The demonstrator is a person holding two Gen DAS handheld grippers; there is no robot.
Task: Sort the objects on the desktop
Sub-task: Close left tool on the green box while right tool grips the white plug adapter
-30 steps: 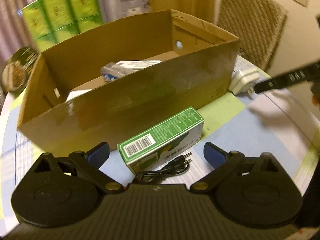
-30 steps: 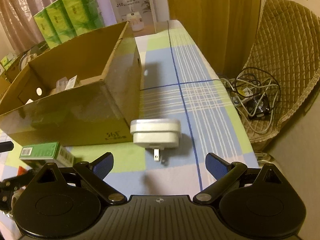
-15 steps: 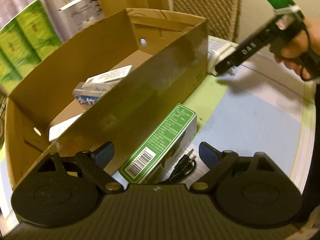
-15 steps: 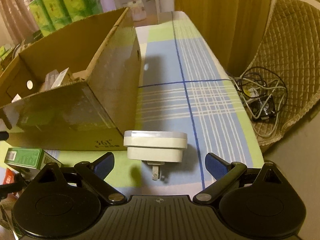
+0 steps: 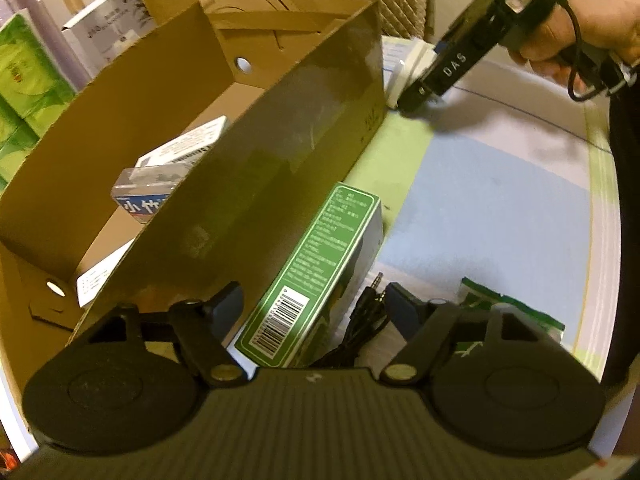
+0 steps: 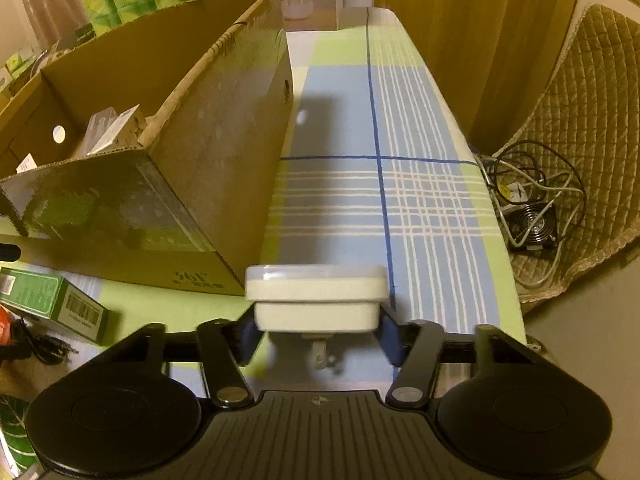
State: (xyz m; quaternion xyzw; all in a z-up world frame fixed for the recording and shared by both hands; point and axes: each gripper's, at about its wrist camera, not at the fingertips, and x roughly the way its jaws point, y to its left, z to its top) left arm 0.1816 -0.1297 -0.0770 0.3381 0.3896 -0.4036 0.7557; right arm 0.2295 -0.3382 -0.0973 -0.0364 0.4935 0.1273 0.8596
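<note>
Right now both grippers are closing, each around its own item. On the tablecloth (image 6: 420,128), the white plug (image 6: 316,300) lies just off the near right corner of the carton (image 6: 224,120), its prongs pointing back toward the right gripper (image 6: 316,330). Its long axis runs across the jaws, which stand about half open with the blue pads at, or all but at, its two short ends; a firm grip cannot be confirmed. The left-wrist view shows that gripper and the person's hand (image 5: 580,28) at the plug by the same corner.

The green box (image 5: 320,268) lies along the near wall of the carton, its barcode end toward the left gripper (image 5: 316,304). Its long axis runs away from the tool, so the jaws span its narrow width. They are a bit over half open, and the pads are apart from its sides. A black cable (image 5: 360,320) lies beside the box, also between the jaws, and may be caught as well.
</note>
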